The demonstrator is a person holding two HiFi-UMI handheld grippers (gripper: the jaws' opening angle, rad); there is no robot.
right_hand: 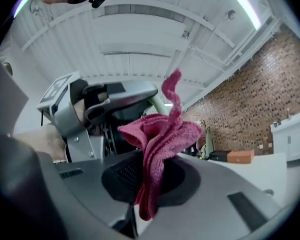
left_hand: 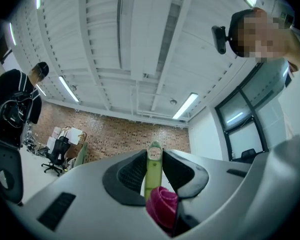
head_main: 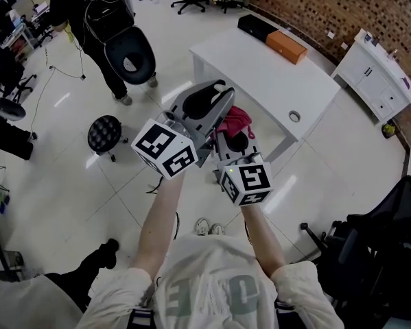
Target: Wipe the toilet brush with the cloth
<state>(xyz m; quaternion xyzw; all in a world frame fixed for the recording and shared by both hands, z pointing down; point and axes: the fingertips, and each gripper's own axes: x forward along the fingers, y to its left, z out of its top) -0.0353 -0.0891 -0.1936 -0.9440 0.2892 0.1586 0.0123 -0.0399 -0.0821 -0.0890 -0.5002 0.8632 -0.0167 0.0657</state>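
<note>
Hovering over floor (head_main: 68, 184), left claw (left_hand: 154, 159) grips brush (left_hand: 153, 178), right claw (right_hand: 152, 173) cloth (right_hand: 162, 134)

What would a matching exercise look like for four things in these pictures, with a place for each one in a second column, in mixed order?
Column one:
1. green brush handle
2. pink cloth
3. orange box
4. black stool

Column two:
a. on the floor
b. clamped in the left gripper
c. on the white table
d. clamped in the right gripper

Right pairs: 1-b, 2-d, 3-c, 4-a.
</note>
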